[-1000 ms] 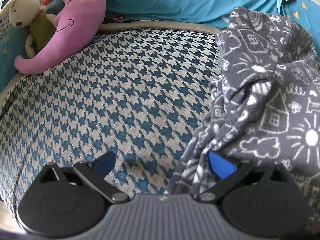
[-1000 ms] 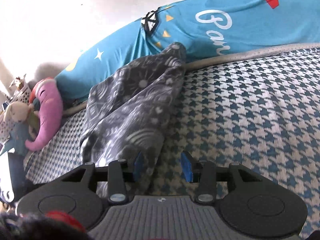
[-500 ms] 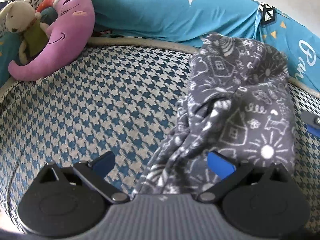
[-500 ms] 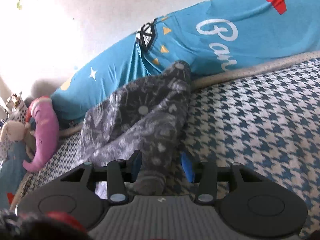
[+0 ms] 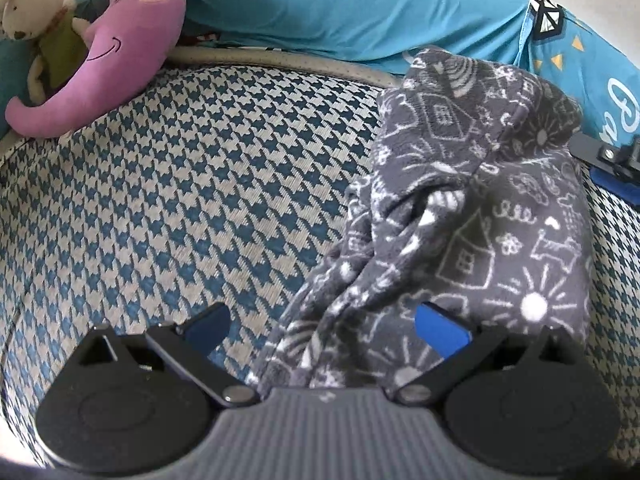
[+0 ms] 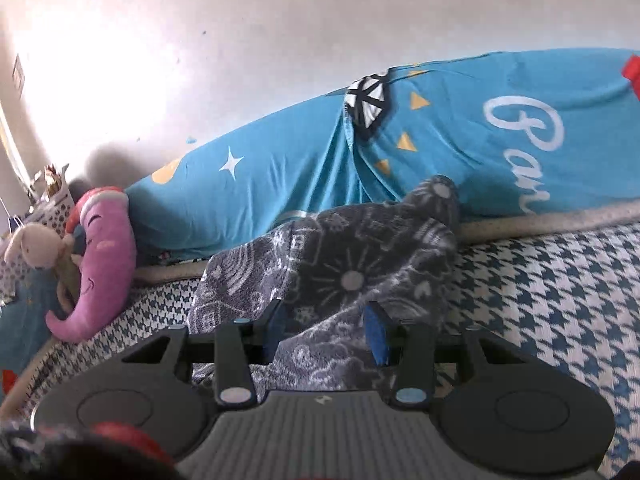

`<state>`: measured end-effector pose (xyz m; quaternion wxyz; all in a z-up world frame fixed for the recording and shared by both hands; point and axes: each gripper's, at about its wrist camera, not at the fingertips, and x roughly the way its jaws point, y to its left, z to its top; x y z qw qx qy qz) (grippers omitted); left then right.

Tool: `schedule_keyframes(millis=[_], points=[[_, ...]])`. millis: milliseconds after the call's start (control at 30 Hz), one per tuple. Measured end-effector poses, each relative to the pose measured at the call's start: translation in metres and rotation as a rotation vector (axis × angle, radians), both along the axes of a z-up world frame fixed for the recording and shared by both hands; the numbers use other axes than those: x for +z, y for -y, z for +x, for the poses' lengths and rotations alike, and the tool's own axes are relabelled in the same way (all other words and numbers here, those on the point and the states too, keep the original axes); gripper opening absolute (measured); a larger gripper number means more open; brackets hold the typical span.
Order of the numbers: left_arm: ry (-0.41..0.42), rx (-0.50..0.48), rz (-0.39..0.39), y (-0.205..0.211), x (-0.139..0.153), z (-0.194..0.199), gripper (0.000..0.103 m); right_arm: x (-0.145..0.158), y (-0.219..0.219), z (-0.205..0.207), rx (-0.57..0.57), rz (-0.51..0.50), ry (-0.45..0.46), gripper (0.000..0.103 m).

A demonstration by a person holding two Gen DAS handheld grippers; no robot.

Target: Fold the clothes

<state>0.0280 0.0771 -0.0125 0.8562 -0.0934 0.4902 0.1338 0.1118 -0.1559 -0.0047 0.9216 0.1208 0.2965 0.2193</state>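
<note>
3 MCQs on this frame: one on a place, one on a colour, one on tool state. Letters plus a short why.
1. Where does the grey printed garment lie in the left wrist view?
A. right side of the houndstooth mat
B. on the purple plush
C. inside a basket

2. What colour is the elephant plush?
A. green
B. purple
C. orange

3. How is the left tool?
A. shut on the garment
B. open, fingers wide apart
C. out of view

Key: 1 A, the garment covers the mat's right part; 2 B, its body is purple with a pink cheek; 3 B, the blue pads stand far apart, garment edge between them.
</note>
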Motion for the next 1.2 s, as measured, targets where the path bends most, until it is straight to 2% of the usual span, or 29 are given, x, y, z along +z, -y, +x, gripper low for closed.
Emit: schedule_keyframes(millis=[100, 133, 400, 567, 700, 800, 900, 1033, 1200], points=[[-0.006, -0.005, 0.002, 0.0, -0.002, -0.001, 0.103, -0.001, -0.005, 0.007, 0.017, -0.014, 0.016, 0.041], [-0.008, -0.007, 0.002, 0.0, -0.003, -0.001, 0.103, 0.0, -0.007, 0.009, 0.02, -0.018, 0.024, 0.036], [-0.019, -0.007, -0.012, -0.005, -0.004, -0.001, 0.103, 0.0, -0.026, 0.032, 0.048, -0.013, 0.069, 0.034], [-0.025, -0.005, -0.014, -0.006, -0.006, -0.001, 0.103, -0.013, -0.042, 0.048, 0.099, 0.002, 0.038, 0.034], [-0.04, -0.003, -0.017, -0.008, -0.006, -0.001, 0.103, -0.031, -0.055, 0.062, 0.121, -0.016, -0.005, 0.034], [-0.046, -0.011, -0.014, -0.008, -0.007, -0.002, 0.103, -0.042, -0.065, 0.075, 0.145, -0.035, -0.071, 0.036], [-0.048, -0.017, -0.001, -0.006, -0.007, -0.003, 0.103, -0.048, -0.074, 0.08, 0.151, -0.065, -0.091, 0.037], [-0.057, -0.009, -0.001, -0.007, -0.011, -0.003, 0.103, -0.046, -0.077, 0.078, 0.147, -0.085, -0.075, 0.038], [-0.053, -0.004, 0.006, -0.005, -0.014, -0.003, 0.103, -0.029, -0.057, 0.069, 0.136, -0.012, -0.055, 0.039]])
